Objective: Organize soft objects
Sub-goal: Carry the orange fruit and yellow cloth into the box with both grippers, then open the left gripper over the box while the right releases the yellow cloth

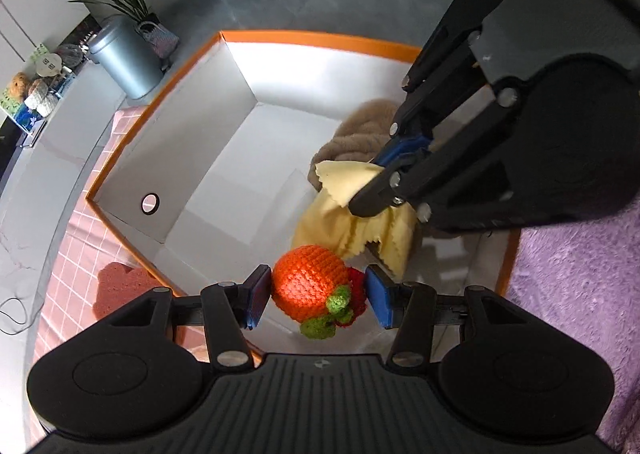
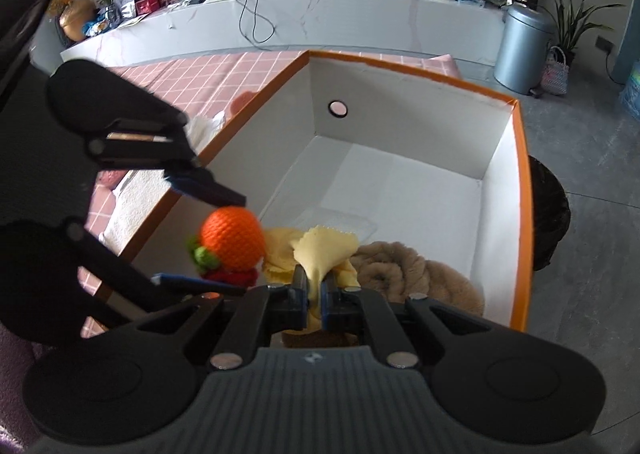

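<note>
Box (image 1: 192,141): big, white inside with an orange rim. One wall has a small round hole. It sits right under both tools.
Tabletop (image 1: 80,250): covered in a pink checked cloth, beside the box, off to the left of the left tool.
Purple rug (image 1: 580,286): fuzzy, off to the right of the left tool.
Brown fluffy thing (image 2: 404,274): soft and rolled up, lying inside the box, just past the right tool's tips.
Yellow cloth (image 2: 324,250): thin, pale yellow, with zigzag edges. It hangs down into the box from the right tool, next to the brown fluffy thing.
Knitted fruit toy (image 1: 310,284): round and orange, with green leaves and a red bit stuck on its side. It is up in the air over the near end of the box, right between the left tool's tips.
Pink sponge (image 1: 120,286): lies on the tabletop outside the box, left of the left tool.
Left tool (image 1: 316,298): about half open, its blue pads pressing on both sides of the knitted fruit toy and holding it up.
Right tool (image 2: 314,300): squeezed almost all the way together, pinching a fold of the yellow cloth.
</note>
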A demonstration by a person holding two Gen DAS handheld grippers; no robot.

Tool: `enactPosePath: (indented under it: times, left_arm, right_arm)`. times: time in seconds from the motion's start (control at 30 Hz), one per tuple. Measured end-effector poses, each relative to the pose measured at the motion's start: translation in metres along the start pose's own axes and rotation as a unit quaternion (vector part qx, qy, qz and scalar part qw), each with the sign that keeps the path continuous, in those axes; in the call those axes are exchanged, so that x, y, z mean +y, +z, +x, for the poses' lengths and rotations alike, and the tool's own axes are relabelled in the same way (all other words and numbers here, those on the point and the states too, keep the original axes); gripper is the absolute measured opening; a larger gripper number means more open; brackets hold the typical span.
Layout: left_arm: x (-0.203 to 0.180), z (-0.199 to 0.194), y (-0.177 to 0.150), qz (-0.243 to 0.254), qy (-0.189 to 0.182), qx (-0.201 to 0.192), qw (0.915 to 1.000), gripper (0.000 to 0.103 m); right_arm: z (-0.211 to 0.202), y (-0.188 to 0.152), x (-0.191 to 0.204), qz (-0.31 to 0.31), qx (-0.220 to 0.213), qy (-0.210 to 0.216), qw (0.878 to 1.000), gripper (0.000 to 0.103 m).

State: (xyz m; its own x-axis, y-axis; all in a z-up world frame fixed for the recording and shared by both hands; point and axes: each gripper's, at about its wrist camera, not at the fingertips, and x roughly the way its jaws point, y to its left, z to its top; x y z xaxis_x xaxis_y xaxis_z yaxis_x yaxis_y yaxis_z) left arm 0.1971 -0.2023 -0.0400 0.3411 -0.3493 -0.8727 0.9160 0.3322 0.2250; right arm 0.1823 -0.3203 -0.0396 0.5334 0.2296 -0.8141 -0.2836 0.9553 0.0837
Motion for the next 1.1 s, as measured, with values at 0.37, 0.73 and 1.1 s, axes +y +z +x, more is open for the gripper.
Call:
enactPosePath:
  times: [0.37, 0.73, 1.1]
  left_arm:
    - [0.0, 0.021, 0.004, 0.004, 0.006, 0.041, 0.9991, 0.063]
    - [0.009, -0.018, -0.008, -0.065, 0.023, -0.014, 0.9975, 0.067]
    - [0.017, -0.061, -0.034, -0.187, 0.066, -0.108, 0.9743, 0.067]
  right_arm:
    - [0.004, -0.005, -0.004, 0.006, 0.017, 0.002, 1.0, 0.004]
    - [0.012, -0.007, 0.003, 0.011, 0.067, 0.053, 0.996, 0.005]
    - [0.043, 0.001, 0.013, 0.064, 0.142, 0.08, 0.985, 0.012]
